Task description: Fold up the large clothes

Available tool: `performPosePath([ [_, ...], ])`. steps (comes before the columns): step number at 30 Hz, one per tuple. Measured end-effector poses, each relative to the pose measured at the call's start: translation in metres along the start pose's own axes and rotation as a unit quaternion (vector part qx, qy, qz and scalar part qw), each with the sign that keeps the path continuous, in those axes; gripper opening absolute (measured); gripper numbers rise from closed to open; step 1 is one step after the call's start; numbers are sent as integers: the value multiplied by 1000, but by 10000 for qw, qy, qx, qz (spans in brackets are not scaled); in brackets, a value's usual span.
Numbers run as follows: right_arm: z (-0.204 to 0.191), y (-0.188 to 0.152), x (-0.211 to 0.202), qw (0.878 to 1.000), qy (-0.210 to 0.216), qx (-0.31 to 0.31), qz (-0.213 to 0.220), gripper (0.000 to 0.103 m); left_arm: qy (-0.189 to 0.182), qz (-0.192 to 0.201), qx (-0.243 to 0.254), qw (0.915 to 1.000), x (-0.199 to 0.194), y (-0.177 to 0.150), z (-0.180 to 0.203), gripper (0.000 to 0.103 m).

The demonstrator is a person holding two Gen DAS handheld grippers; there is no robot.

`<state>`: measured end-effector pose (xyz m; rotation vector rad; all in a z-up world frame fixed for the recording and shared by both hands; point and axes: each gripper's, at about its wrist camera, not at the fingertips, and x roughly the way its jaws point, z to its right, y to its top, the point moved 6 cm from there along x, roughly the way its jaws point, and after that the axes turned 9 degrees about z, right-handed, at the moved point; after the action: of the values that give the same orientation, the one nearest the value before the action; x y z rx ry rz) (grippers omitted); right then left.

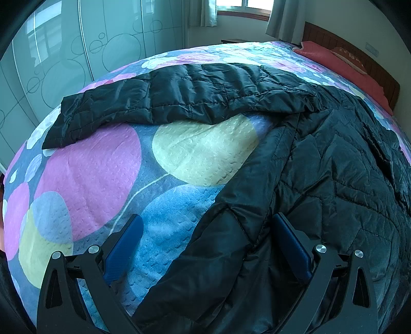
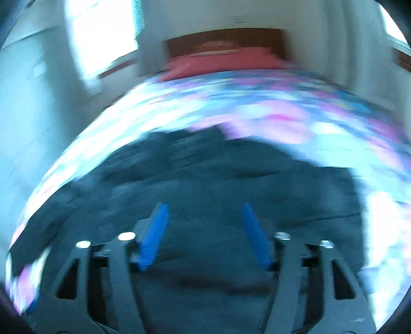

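A large black quilted jacket (image 1: 321,164) lies spread on the bed. One sleeve (image 1: 164,97) stretches out to the left across the bedspread. My left gripper (image 1: 208,221) is open, low over the jacket's lower left edge, with bedspread under its left finger and jacket under its right. In the blurred right wrist view the jacket (image 2: 205,174) fills the lower middle. My right gripper (image 2: 204,208) is open above it and holds nothing.
The bed has a bedspread (image 1: 97,169) with pink, blue and yellow circles. A red pillow (image 1: 341,59) lies against the wooden headboard (image 1: 380,66). A glass-fronted wardrobe (image 1: 51,64) stands at the left, and a curtained window (image 1: 241,7) is at the back.
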<state>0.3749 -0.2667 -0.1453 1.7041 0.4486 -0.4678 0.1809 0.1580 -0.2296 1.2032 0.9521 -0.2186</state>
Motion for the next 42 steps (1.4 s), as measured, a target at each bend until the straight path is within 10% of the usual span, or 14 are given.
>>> performPosePath([
  [3, 89, 11, 22, 9939, -934, 583, -35, 30, 23, 6, 30, 10000, 0, 0, 1, 99],
  [8, 137, -24, 67, 9877, -1291, 500, -723, 31, 50, 0, 67, 10000, 1, 1, 2, 99],
  [19, 83, -41, 37, 9946, -906, 185, -474, 49, 85, 0, 108, 9999, 0, 0, 2, 99],
  [32, -7, -49, 40, 9934, -686, -785, -470, 49, 78, 6, 97, 9999, 1, 0, 2, 99],
  [42, -5, -67, 59, 9897, -877, -927, -655, 50, 78, 8, 95, 9999, 1, 0, 2, 99],
])
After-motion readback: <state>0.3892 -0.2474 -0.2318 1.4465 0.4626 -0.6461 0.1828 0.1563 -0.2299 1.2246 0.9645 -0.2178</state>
